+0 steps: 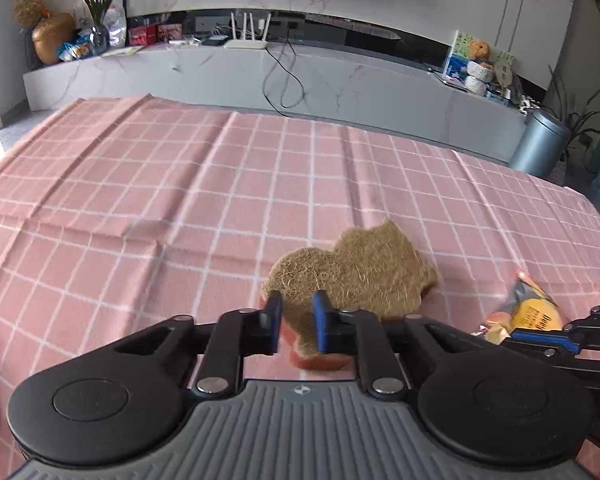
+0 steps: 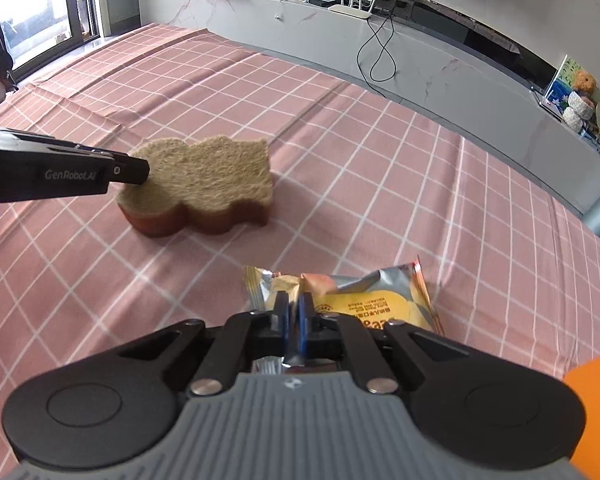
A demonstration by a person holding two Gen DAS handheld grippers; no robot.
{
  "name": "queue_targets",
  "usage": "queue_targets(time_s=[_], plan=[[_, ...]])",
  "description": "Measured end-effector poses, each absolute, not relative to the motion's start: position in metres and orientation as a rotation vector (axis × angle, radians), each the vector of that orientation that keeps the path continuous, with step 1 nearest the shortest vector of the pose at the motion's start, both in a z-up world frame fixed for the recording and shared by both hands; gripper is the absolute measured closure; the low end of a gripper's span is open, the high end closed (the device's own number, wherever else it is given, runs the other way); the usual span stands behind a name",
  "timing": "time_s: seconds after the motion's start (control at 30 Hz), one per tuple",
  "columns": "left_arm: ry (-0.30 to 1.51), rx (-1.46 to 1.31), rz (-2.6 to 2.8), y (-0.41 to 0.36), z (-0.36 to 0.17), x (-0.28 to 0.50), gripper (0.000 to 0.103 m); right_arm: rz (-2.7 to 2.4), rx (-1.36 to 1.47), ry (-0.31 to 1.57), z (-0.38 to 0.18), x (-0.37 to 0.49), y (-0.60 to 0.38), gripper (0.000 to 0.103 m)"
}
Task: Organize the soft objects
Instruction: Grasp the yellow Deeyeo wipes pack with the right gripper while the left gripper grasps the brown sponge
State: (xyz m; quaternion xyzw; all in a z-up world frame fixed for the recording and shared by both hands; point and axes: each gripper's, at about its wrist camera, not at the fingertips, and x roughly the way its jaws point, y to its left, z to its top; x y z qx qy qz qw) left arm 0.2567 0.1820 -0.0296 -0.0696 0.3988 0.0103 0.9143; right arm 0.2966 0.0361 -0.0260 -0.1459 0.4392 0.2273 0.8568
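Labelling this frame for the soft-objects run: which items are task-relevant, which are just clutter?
In play:
sponge, left gripper around its near end
snack packet, pinched in right gripper

Background:
router
trash can
gold vase
plush bear
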Motion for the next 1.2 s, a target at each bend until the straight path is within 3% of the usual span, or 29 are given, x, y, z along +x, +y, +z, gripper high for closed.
queue_targets(time_s=[0.33, 0.43, 0.5, 0.57, 0.63, 0.7, 0.77, 0.9, 1.0, 1.2], plan=[[0.843, -0.153, -0.139, 0.149, -0.028, 0.218, 0.096, 0.429, -0.295, 0.956, -0.022, 0.261, 0.001, 0.103], [0.828, -0.142, -0.14, 0.146, -0.024, 0.212, 0.091, 0.411, -0.289, 0.961, -0.019, 0.255, -0.009, 0.102], [0.805, -0.135, -0.129, 0.148, -0.02, 0.208, 0.077, 0.403, -0.267, 0.956, -0.016, 0.251, -0.017, 0.1], [0.781, -0.131, -0.11, 0.15, -0.017, 0.205, 0.055, 0.389, -0.246, 0.95, -0.013, 0.25, -0.021, 0.098], [0.756, -0.12, -0.094, 0.153, -0.012, 0.203, 0.042, 0.379, -0.209, 0.944, -0.008, 0.251, -0.024, 0.087], [0.736, -0.108, -0.093, 0.156, -0.01, 0.202, 0.029, 0.35, -0.181, 0.934, -0.004, 0.254, -0.027, 0.051], [0.712, -0.086, -0.096, 0.158, -0.008, 0.202, 0.014, 0.31, -0.16, 0.916, -0.001, 0.258, -0.028, 0.041], [0.689, 0.005, -0.086, 0.157, -0.009, 0.211, 0.013, 0.218, -0.095, 0.927, -0.003, 0.268, -0.034, 0.014], [0.698, 0.048, -0.113, 0.153, -0.014, 0.224, 0.011, 0.16, -0.038, 0.96, -0.01, 0.274, -0.038, 0.006], [0.725, 0.128, -0.147, 0.138, -0.03, 0.252, 0.011, 0.101, 0.079, 1.05, -0.033, 0.287, -0.045, 0.006]])
